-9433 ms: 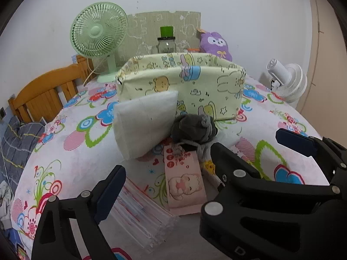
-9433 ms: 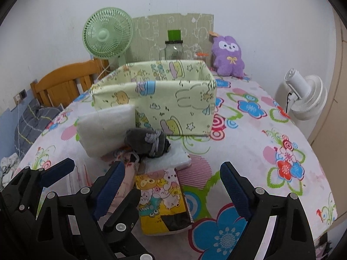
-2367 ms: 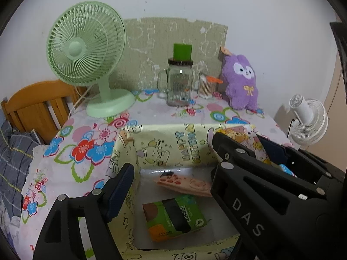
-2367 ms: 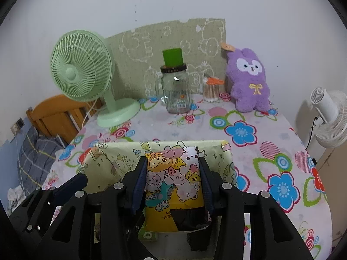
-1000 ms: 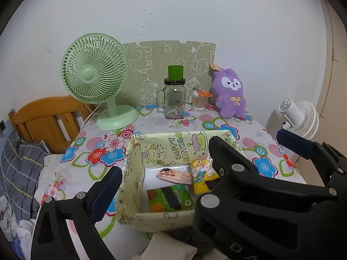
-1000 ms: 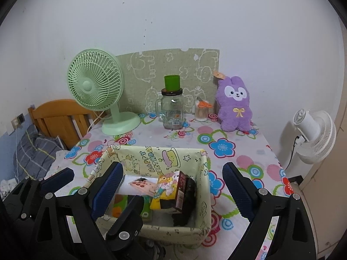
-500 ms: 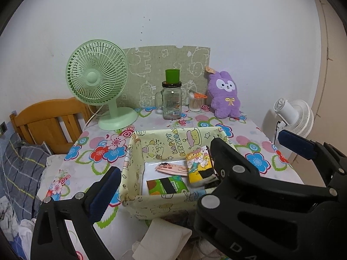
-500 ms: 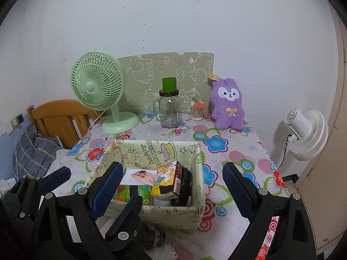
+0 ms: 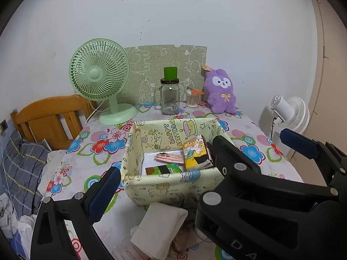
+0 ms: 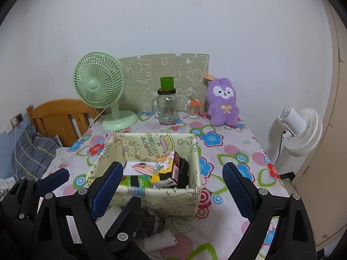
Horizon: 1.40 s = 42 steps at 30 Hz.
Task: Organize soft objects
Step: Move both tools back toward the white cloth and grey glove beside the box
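From the left wrist view, the left gripper (image 9: 195,164) hangs above the near edge of the surface (image 9: 91,151) with its jaws spread wide and nothing between them. The fabric basket (image 9: 173,186) sits near the middle of the surface, already holding a yellow cartoon packet (image 9: 194,151), a pink packet (image 9: 168,158) and a green packet (image 9: 162,170). Just in front of its near wall lies a white folded pad (image 9: 158,229), which looks light and limp; I'd pinch it along one edge, since it would likely sag. From the right wrist view, the right gripper (image 10: 171,184) also has its jaws spread and empty, framing the basket. Below, between the basket's near wall and the surface's near edge, a grey knotted cloth bundle (image 10: 151,221) rests beside a small white roll (image 10: 160,238); the bundle seems squashy, and its knot looks the surest hold.
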### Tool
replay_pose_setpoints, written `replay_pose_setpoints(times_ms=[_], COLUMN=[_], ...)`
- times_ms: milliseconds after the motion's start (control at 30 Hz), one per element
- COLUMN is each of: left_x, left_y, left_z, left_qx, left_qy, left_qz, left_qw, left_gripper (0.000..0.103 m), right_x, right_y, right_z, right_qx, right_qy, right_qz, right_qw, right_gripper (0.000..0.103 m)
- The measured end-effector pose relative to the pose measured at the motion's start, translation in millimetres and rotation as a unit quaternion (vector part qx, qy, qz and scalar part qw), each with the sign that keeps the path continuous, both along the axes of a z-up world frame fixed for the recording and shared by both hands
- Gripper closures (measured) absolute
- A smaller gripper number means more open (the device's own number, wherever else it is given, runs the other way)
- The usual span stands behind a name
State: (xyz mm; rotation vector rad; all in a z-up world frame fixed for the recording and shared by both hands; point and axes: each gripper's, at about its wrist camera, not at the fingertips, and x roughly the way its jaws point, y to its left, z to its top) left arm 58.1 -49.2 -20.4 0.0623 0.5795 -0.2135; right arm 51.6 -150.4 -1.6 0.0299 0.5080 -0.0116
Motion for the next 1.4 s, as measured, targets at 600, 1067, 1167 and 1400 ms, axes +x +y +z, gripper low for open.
replay_pose_setpoints(times_ms=[600,1067,1167,1400], left_x=[-34,-44,-44,-49], left_y=[4,10,10,12], left_z=[-18,-36,-40,-51], left_qx=[0.001,-0.005,-0.003,0.011], left_qy=[0.009,0.014,0.014,0.005], left_qz=[-0.001,0.002,0.004,0.009], left_qw=[1.0,0.9999,0.9999,0.9999], left_gripper=[0.001,0.004,0.004,0.004], right_x=[-34,-43,-43,-43], right_y=[5,8,8,11], right_z=[-20,-42,-48,-62], right_qx=[0.002,0.021,0.026,0.027], right_qy=[0.007,0.028,0.035,0.045], right_qz=[-0.005,0.001,0.003,0.01], right_qw=[1.0,0.999,0.999,0.999], right_gripper=[0.008,0.008,0.008,0.008])
